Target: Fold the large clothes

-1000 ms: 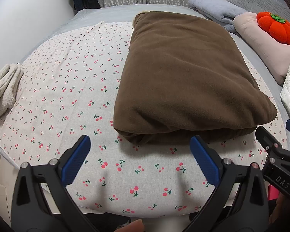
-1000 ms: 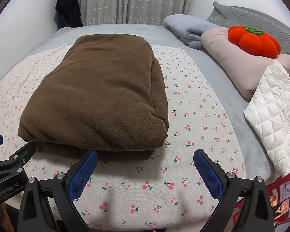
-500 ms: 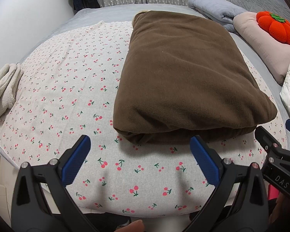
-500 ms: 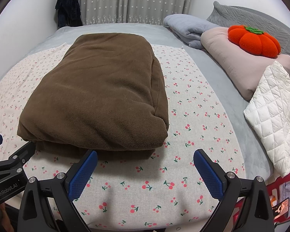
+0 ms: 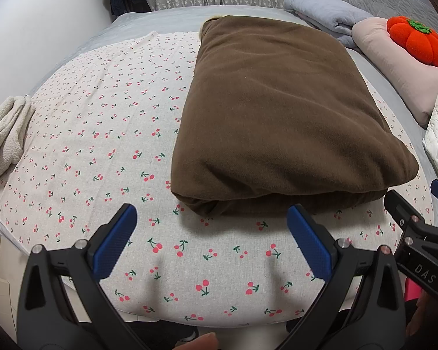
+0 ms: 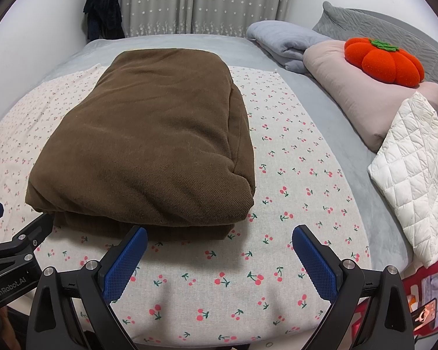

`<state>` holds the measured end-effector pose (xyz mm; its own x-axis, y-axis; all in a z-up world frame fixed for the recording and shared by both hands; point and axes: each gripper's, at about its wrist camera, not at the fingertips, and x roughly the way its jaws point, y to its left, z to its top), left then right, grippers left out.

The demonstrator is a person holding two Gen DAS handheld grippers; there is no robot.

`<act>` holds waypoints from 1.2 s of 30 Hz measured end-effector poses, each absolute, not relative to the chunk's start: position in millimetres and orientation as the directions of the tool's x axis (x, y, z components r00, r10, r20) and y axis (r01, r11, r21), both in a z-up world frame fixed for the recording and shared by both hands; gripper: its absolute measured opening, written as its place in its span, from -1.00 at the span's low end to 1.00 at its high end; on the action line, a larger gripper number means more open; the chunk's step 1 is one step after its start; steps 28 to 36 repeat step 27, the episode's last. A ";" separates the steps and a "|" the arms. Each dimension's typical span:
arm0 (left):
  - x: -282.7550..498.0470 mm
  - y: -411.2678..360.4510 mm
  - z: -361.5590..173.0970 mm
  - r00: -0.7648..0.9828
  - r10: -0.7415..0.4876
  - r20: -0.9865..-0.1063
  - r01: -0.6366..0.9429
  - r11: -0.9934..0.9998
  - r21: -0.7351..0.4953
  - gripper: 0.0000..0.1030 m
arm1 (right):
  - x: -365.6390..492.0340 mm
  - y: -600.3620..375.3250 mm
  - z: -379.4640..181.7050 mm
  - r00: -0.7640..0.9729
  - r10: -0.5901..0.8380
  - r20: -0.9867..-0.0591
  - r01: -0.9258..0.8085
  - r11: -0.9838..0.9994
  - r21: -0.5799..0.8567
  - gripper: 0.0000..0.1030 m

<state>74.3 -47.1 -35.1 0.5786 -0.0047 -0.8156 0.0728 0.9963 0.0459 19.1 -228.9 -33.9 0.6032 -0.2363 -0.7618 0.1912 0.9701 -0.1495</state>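
Left gripper (image 5: 208, 234): hanging low at the near edge of the bed, jaws spread wide apart, holding nothing; its blue pads (image 5: 114, 243) are sitting just short of the garment's near edge.
Right gripper (image 6: 219, 258): hovering alongside, jaws equally wide apart and empty; each tool is showing at the edge of the other's view.
Garment (image 6: 149, 151): lying at 12 o'clock from both grippers, on the cherry sheet (image 5: 108, 145), already folded into a thick brown slab of several layers; in the right view the rounded fold is running along its 3 o'clock side.
Handling: looking soft, fleecy and floppy, probably bulky and fairly heavy for cloth; layers are likely to slide apart if only the top one is being pinched.
Grip: I would be taking the two near corners, jaws biting through every layer, should another fold be wanted.
Progress: judging by the neat stack, the folding is looking nearly or wholly done.
Cream cloth (image 5: 3, 134): bunching at 9 o'clock on the left view's edge, well apart from the garment.
Quilted piece (image 6: 417, 175): lying at 3 o'clock off the sheet, near but not touching the garment.
Pillows: a pink pillow (image 6: 350, 93) is carrying an orange pumpkin (image 6: 385, 61) at 2 o'clock, with a grey blanket (image 6: 283, 40) beyond.
Obstacles: nothing is standing between grippers and garment.
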 end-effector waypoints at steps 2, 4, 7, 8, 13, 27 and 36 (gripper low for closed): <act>74.4 -47.2 -34.9 0.579 -0.004 -0.816 0.073 0.996 0.046 0.98 | 19.1 -229.2 -33.9 0.603 -0.236 -0.762 0.191 0.970 -0.150 0.96; 74.3 -47.2 -34.9 0.578 -0.004 -0.816 0.072 0.996 0.046 0.98 | 19.2 -229.0 -33.8 0.603 -0.236 -0.762 0.191 0.970 -0.149 0.96; 74.3 -47.3 -34.8 0.579 -0.004 -0.815 0.072 0.996 0.046 0.98 | 19.2 -229.5 -33.8 0.603 -0.236 -0.762 0.190 0.970 -0.149 0.96; 74.5 -47.2 -34.9 0.578 -0.004 -0.816 0.072 0.996 0.046 0.98 | 19.3 -229.5 -33.7 0.603 -0.235 -0.762 0.190 0.970 -0.149 0.96; 74.6 -47.0 -34.8 0.578 -0.005 -0.816 0.073 0.996 0.046 0.98 | 19.3 -229.4 -33.7 0.603 -0.236 -0.762 0.191 0.970 -0.150 0.96; 73.8 -46.8 -37.7 0.566 -0.027 -0.824 0.089 0.996 0.028 0.98 | 19.2 -229.8 -34.3 0.603 -0.233 -0.763 0.188 0.971 -0.148 0.96; 73.8 -46.8 -37.7 0.566 -0.027 -0.824 0.089 0.996 0.028 0.98 | 19.2 -229.8 -34.3 0.603 -0.233 -0.763 0.188 0.971 -0.148 0.96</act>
